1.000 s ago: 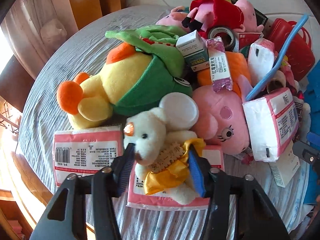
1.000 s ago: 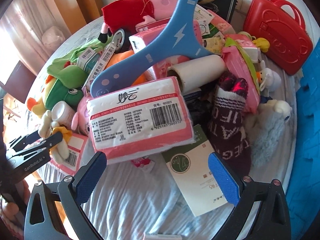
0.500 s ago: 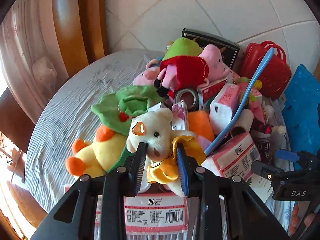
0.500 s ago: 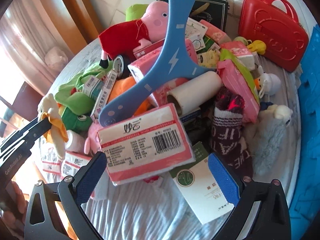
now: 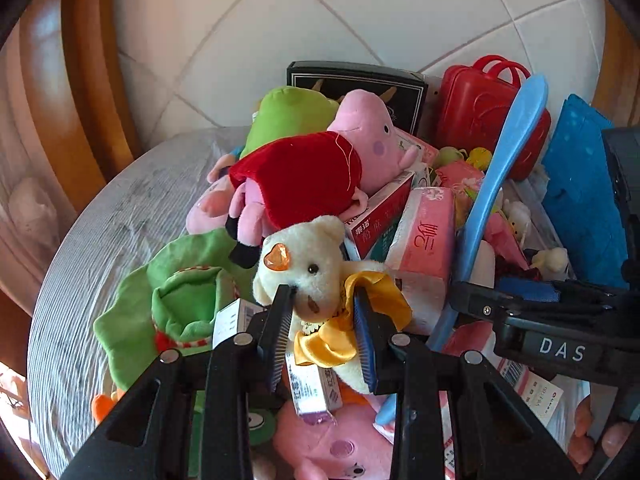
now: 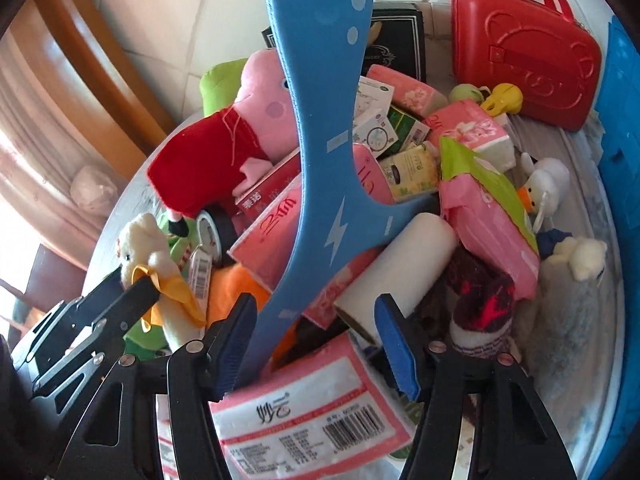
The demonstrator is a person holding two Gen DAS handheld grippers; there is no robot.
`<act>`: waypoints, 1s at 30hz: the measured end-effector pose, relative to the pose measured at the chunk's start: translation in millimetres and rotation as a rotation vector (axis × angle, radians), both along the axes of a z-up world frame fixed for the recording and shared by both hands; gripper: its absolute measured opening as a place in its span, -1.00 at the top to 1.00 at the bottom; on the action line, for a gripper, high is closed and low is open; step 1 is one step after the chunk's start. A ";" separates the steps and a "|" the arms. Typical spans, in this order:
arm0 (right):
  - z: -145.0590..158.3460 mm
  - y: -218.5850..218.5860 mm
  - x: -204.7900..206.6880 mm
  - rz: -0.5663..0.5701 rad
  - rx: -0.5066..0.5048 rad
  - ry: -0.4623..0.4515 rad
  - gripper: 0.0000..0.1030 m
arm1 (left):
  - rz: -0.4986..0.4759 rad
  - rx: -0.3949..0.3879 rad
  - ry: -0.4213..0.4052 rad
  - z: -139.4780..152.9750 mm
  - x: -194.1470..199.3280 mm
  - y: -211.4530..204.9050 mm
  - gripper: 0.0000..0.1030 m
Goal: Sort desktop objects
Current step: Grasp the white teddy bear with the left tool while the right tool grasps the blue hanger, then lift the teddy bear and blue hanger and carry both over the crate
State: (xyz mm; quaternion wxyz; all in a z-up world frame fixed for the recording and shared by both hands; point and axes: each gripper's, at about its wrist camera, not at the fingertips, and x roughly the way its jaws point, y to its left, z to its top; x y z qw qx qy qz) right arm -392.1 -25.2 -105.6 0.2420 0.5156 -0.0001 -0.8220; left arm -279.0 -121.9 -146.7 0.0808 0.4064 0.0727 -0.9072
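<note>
My left gripper point(image 5: 324, 312) is shut on a cream teddy bear point(image 5: 308, 268) with a yellow ribbon and holds it up above the pile of toys. The bear and that gripper also show at the left of the right wrist view point(image 6: 144, 252). My right gripper point(image 6: 316, 320) is open, its jaws on either side of a pink-and-white tissue pack point(image 6: 308, 404) and the lower end of a blue boomerang point(image 6: 320, 140). The right gripper shows at the right in the left wrist view point(image 5: 532, 296).
A round grey-clothed table point(image 5: 104, 240) holds a heap: a pink pig plush in red point(image 5: 312, 172), a green plush point(image 5: 180, 300), a red toy case point(image 6: 524, 44), a black box point(image 5: 356, 84), a white roll point(image 6: 400, 264), a dark sock point(image 6: 480, 304), tissue packs, small boxes. A blue bin point(image 5: 580, 204) stands at right.
My left gripper closed on the bear and lifted it off the table, up and forward over the pile. My right gripper moved in lower, closer around the tissue pack and boomerang.
</note>
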 end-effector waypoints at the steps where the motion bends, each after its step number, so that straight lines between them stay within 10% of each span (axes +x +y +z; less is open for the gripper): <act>1: -3.8 -2.1 -4.0 -0.009 0.004 -0.007 -0.21 | -0.010 -0.006 -0.013 -4.1 -6.3 -1.4 0.43; 21: 22.6 -14.6 8.6 -0.029 0.070 0.142 0.61 | -0.110 0.019 0.030 20.7 -7.7 7.1 0.43; 30: 35.9 8.8 23.0 -0.008 0.061 0.102 0.64 | -0.132 0.000 0.023 32.4 12.1 24.3 0.43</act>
